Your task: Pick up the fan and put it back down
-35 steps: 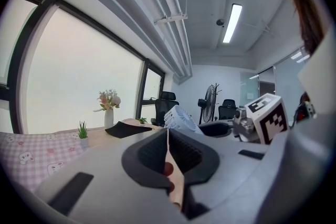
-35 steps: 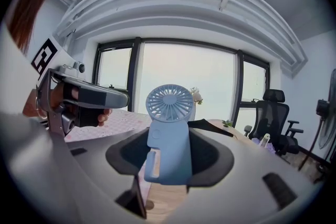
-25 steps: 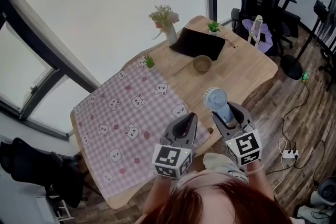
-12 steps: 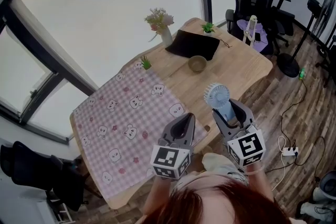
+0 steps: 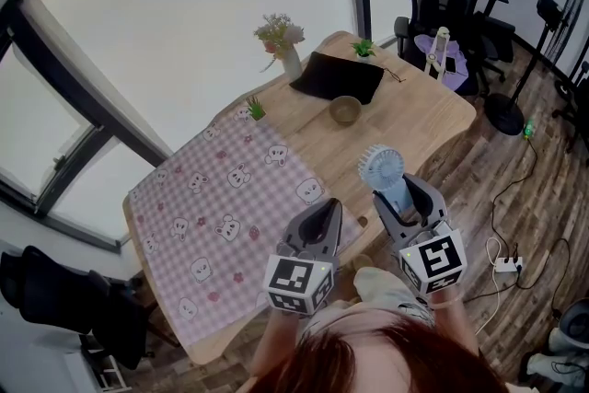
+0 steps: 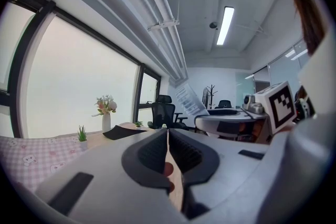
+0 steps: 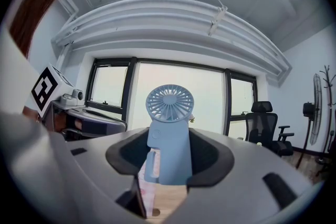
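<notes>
Over the last second the right tongs [image 5: 399, 198] had drifted only a little, upward and slightly across, and the small blue fan [image 5: 380, 168] had gone with them, its handle clamped upright between the two pads and its round head standing clear above them. In the right gripper view the jaws were wide but pressed on the handle from both sides. Below them I could see the edge of the checked cloth [image 5: 230, 207] and a strip of bare wood, so I judged the fan to be hanging in the air over the near edge of the bench [image 5: 419, 129], not resting on it. That put the lift behind me, with only the setting down left to do. The left tongs [image 5: 322, 214] hovered alongside with their jaws pressed together on nothing and took no part. As for containers, a small bowl [image 5: 346, 110] sat on the bare wood well beyond the fan, and I could not tell whether anything was in it. A pale vase [image 5: 293, 64] at the far edge held a bunch of flowers [image 5: 279, 32]. Two little potted plants [image 5: 255, 109] stood along the window side, either side of a dark mat [image 5: 337, 78].
</notes>
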Available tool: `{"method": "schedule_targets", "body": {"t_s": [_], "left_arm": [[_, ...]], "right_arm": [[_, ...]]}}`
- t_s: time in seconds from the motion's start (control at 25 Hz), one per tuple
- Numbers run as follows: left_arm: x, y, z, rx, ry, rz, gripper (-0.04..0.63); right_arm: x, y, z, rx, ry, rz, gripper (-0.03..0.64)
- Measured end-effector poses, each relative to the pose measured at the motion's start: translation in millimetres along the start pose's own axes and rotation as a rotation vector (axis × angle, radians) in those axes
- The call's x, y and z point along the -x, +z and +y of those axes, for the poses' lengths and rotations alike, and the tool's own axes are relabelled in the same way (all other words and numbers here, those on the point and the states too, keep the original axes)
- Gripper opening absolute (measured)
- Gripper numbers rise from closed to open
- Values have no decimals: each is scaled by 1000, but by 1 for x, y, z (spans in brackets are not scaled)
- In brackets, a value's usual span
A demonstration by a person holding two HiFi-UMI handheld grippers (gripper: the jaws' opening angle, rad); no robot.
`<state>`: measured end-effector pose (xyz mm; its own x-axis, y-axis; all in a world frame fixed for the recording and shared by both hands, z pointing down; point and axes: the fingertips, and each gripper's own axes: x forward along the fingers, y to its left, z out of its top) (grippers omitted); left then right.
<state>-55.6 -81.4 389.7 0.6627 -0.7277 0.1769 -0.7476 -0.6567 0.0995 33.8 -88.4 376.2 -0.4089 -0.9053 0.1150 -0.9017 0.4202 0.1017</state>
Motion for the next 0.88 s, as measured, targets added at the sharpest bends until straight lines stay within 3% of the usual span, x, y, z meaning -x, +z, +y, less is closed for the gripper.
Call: {"method": "schedule_targets", "body": {"t_s": [0.44,0.88], "left_arm": [[0,-2,-1,-1,-9,7,14],[-9,1,2,-1,-13,6,14]], "right_arm": [[-7,-5,3,21,-1,17,213],[-21,-30,8,64,31,99,213]]}}
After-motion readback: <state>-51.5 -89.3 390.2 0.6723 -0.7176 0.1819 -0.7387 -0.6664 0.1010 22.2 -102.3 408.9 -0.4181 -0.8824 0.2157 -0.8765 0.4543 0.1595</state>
